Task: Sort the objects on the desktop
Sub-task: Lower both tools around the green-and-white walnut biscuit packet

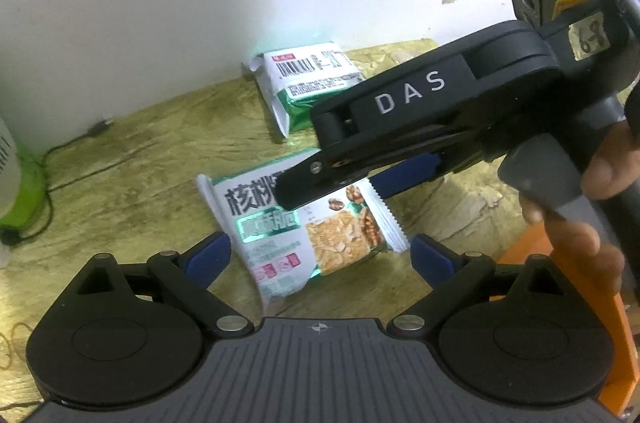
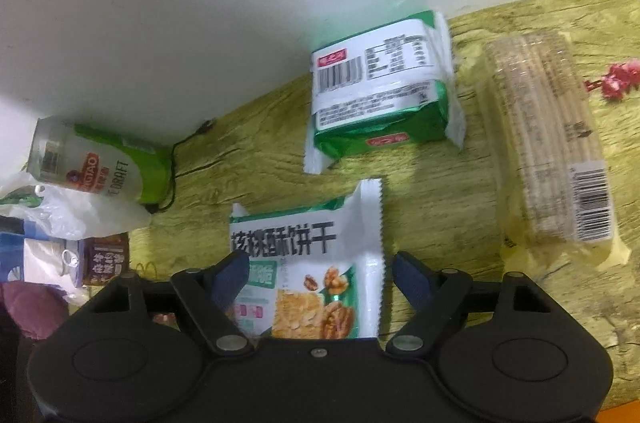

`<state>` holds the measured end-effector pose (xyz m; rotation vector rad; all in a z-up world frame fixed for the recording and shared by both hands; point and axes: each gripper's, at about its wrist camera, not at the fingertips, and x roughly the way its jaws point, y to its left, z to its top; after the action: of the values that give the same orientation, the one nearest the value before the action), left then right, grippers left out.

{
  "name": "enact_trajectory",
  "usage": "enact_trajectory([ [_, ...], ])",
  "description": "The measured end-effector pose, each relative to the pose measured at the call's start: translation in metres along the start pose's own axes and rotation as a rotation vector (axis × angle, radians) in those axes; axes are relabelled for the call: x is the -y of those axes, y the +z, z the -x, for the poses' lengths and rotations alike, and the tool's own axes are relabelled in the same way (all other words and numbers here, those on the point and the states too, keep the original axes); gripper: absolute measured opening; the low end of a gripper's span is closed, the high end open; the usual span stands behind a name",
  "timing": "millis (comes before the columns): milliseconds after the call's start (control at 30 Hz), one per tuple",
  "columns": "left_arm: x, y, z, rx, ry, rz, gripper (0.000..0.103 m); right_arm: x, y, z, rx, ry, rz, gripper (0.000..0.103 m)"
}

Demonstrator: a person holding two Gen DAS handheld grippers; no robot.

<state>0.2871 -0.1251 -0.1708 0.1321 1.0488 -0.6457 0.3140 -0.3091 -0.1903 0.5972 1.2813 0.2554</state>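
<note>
A white-and-green walnut biscuit packet [image 1: 280,243] [image 2: 308,263] lies flat on the yellow-green wood-grain table [image 1: 140,151] [image 2: 260,127]. My right gripper [image 2: 320,279] is open and straddles it: the left blue pad sits at the packet's edge, while a gap shows at the right pad [image 2: 412,279]. In the left wrist view the right gripper [image 1: 340,191] reaches in from the right, held by a hand [image 1: 588,223], just over the packet. My left gripper [image 1: 322,253] is open, with its blue pads on either side of the packet's near end and clear of it.
A green packet with a barcode [image 1: 308,83] [image 2: 380,95] lies behind, near the white wall. A clear cracker pack [image 2: 548,151] is at the right. A tipped can [image 2: 92,163], plastic bag [image 2: 72,211] and brown carton [image 2: 104,259] crowd the left. An orange object [image 1: 580,323] is at the right.
</note>
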Motion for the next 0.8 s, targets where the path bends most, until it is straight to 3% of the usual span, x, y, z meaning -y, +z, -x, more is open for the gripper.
enact_trajectory([
  [400, -0.005, -0.008, 0.001, -0.019, 0.011, -0.016, 0.098, -0.010, -0.009, -0.003, -0.057, 0.037, 0.020, 0.078],
  [600, -0.012, -0.009, 0.000, -0.020, 0.037, 0.005, 0.097, 0.000, -0.007, 0.000, -0.031, 0.032, -0.007, 0.077],
  [667, -0.014, -0.009, -0.002, -0.022, 0.035, 0.015, 0.097, 0.000, -0.006, 0.000, -0.029, 0.029, -0.003, 0.073],
  [800, -0.011, -0.010, -0.001, -0.028, 0.015, 0.026, 0.087, -0.001, -0.004, -0.001, -0.024, 0.026, 0.011, 0.070],
])
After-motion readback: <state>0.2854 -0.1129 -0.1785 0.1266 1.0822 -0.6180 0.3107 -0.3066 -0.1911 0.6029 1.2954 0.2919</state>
